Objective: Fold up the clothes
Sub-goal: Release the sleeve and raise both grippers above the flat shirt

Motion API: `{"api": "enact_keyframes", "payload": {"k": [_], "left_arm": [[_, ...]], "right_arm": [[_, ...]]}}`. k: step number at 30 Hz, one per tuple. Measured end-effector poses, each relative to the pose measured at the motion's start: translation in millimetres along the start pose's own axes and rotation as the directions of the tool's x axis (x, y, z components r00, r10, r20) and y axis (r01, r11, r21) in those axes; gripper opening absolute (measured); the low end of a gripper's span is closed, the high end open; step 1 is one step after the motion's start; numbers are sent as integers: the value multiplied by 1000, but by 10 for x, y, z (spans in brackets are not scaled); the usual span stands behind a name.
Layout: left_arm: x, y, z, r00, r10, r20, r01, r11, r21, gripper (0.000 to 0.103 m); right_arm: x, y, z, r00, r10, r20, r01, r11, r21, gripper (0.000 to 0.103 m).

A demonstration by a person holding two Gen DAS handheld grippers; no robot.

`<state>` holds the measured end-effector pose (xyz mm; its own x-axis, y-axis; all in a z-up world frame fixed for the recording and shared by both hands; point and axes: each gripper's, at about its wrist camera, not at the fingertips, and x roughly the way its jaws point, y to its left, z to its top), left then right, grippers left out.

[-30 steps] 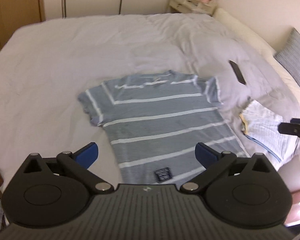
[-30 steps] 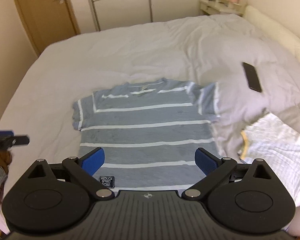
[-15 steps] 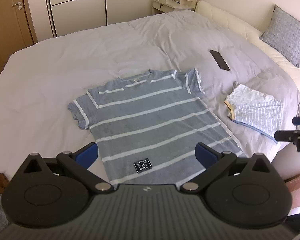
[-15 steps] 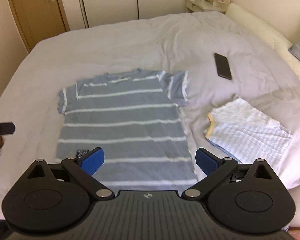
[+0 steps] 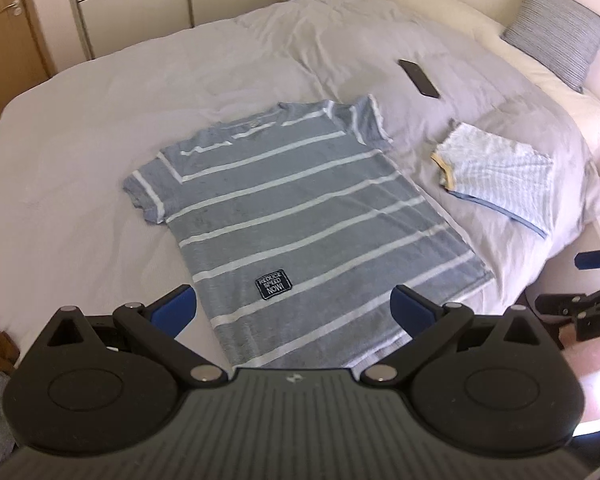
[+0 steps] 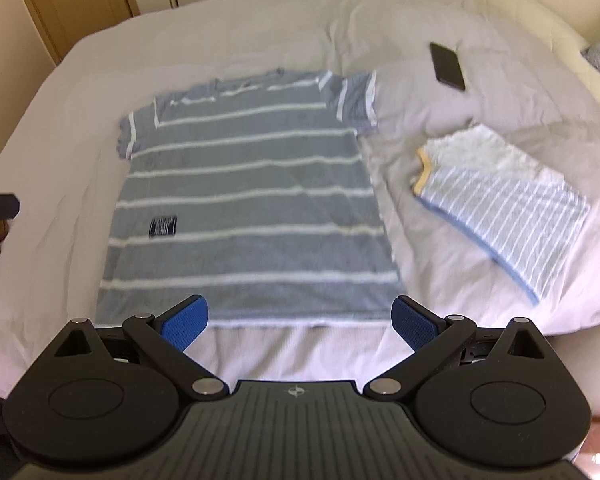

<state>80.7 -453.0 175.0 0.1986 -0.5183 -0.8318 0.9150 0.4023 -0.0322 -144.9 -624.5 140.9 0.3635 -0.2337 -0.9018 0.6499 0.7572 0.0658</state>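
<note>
A grey-blue T-shirt with white stripes lies flat and spread out on the bed, collar away from me, with a dark patch near its hem; it also shows in the right wrist view. My left gripper is open and empty, held above the shirt's hem. My right gripper is open and empty, above the bed's front edge just short of the hem. A folded light striped garment lies to the right of the shirt, also in the right wrist view.
A black phone lies on the grey bedsheet beyond the shirt, also in the right wrist view. A striped pillow rests at the far right. Wardrobe doors and a wooden door stand behind the bed.
Both grippers have drawn back toward the foot of the bed and shifted, so the whole shirt and the folded garment now show. Both stayed open.
</note>
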Motion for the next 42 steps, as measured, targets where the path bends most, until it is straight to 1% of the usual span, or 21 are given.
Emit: {"api": "enact_keyframes", "payload": {"k": [4, 6, 8, 11, 14, 17, 20, 23, 25, 27, 30, 33, 37, 40, 42], "left_arm": [[-54, 133, -82, 999, -41, 10, 40, 996, 82, 102], [-123, 262, -148, 999, -45, 17, 43, 992, 119, 102], [-207, 410, -219, 998, -44, 33, 39, 991, 132, 102], [-308, 710, -363, 998, -38, 44, 33, 994, 107, 102], [-424, 1014, -519, 998, -35, 52, 31, 996, 84, 102], [-517, 1338, -661, 998, -13, 57, 9, 997, 71, 102], [-561, 1682, -774, 998, 15, 60, -17, 999, 47, 102], [-525, 2015, -806, 997, 46, 69, -47, 999, 12, 102], [-453, 2210, -785, 995, 61, 75, -60, 998, -16, 102], [-349, 2380, -742, 994, 72, 81, -69, 997, -39, 102], [-146, 2584, -616, 992, 85, 88, -80, 995, -66, 101], [92, 2752, -447, 993, 86, 86, -77, 991, -107, 101], [470, 3012, -183, 995, 68, 74, -53, 979, -196, 101], [816, 3183, -1, 998, 60, 30, -50, 960, -275, 100], [1046, 3255, 112, 999, 48, 11, -42, 950, -309, 97]], "right_arm": [[-37, 171, -142, 999, -30, -9, 31, 999, 22, 101], [-58, 284, -199, 998, -56, -7, 56, 998, 41, 101], [-84, 417, -230, 997, -74, -5, 74, 995, 63, 101], [-153, 695, -266, 996, -88, 10, 87, 993, 79, 101], [-163, 1020, -265, 995, -98, 13, 97, 995, 37, 101], [-167, 1314, -245, 994, -107, 28, 106, 994, 21, 101], [-140, 1613, -215, 994, -96, 43, 95, 995, 13, 101], [-107, 1927, -167, 996, -72, 47, 72, 997, -11, 101], [-99, 2129, -119, 997, -53, 49, 55, 998, -41, 101], [-106, 2294, -57, 997, -35, 67, 41, 995, -95, 101], [-71, 2409, 79, 994, -37, 98, 52, 987, -154, 101], [61, 2457, 230, 994, -20, 109, 40, 982, -187, 101], [426, 2476, 509, 995, 34, 92, -11, 971, -238, 101], [827, 2472, 786, 993, 103, 57, -84, 958, -273, 101], [1073, 2461, 963, 989, 142, 37, -125, 947, -296, 101]]}}
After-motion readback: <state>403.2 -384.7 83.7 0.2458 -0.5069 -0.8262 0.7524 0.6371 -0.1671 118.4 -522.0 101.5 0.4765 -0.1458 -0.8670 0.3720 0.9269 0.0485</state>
